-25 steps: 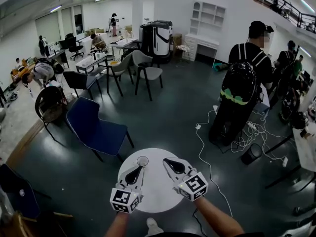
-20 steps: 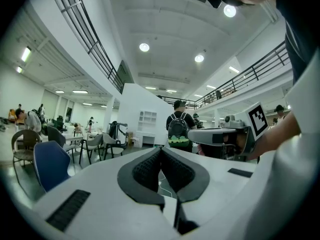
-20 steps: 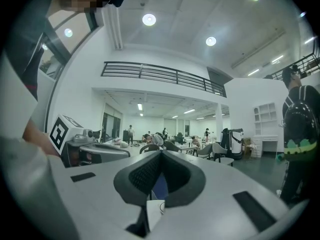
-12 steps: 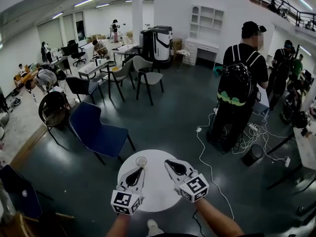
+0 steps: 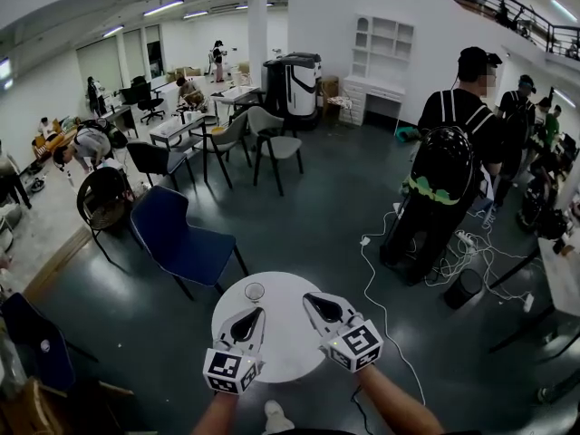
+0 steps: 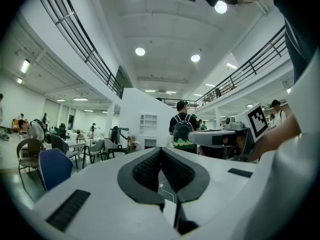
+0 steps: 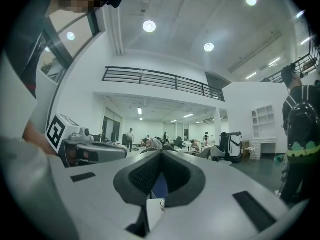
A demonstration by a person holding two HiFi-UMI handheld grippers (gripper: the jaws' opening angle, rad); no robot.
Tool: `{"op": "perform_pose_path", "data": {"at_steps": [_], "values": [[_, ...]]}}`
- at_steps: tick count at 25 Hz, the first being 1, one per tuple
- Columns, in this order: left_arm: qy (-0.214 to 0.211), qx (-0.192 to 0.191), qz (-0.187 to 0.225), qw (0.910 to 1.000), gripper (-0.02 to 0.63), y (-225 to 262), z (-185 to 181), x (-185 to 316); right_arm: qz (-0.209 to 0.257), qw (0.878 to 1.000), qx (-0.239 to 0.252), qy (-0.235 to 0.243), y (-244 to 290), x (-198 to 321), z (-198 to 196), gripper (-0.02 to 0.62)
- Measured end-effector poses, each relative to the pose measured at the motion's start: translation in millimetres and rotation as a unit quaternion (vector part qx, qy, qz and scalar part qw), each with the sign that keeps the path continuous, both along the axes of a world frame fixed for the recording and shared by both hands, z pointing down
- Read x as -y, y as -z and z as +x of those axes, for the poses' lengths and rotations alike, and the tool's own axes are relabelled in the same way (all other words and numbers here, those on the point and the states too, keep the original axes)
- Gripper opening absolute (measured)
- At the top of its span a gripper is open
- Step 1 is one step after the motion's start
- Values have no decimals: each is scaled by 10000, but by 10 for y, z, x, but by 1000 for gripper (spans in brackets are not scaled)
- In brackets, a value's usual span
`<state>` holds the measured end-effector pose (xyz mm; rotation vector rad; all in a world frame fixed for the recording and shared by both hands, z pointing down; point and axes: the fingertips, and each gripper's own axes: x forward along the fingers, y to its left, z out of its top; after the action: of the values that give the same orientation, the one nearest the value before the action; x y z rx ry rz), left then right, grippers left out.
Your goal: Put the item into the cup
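Note:
A small clear cup (image 5: 255,291) stands near the far edge of the round white table (image 5: 281,343); I cannot tell whether anything is inside it. My left gripper (image 5: 257,312) hovers just on the near side of the cup, jaws shut and empty. My right gripper (image 5: 309,298) is over the table to the cup's right, also shut with nothing in it. In the left gripper view the dark pads (image 6: 150,166) meet at the left gripper's (image 6: 161,149) tip. The right gripper's (image 7: 161,153) pads meet too, and a sliver of the table (image 7: 152,211) shows below them.
A blue chair (image 5: 177,238) stands left of the table. White cables (image 5: 372,270) trail over the dark floor to the right, near a black bin (image 5: 464,284). A person with a backpack (image 5: 444,170) stands at the right. More chairs and desks (image 5: 227,130) fill the back.
Both grippers have drawn back from the cup toward me. The left gripper's tip was right beside the cup; now a gap lies between them.

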<state>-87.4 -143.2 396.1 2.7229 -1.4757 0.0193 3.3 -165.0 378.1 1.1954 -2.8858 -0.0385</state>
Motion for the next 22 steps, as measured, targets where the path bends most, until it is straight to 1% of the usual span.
{"op": "perform_pose_path", "data": {"at_steps": [8,11,22], "values": [[20,43,36,10000,15,94,373,-475,67,10000,37,44,106,-475,360,16],[17,-8,65,10000,15,118,464,-682,98,9999,58,58,114,-679,445,15],[112,23,68,9999,15,80,825,-1333,173,9997,61,137,123,-1321,854,15]]}}
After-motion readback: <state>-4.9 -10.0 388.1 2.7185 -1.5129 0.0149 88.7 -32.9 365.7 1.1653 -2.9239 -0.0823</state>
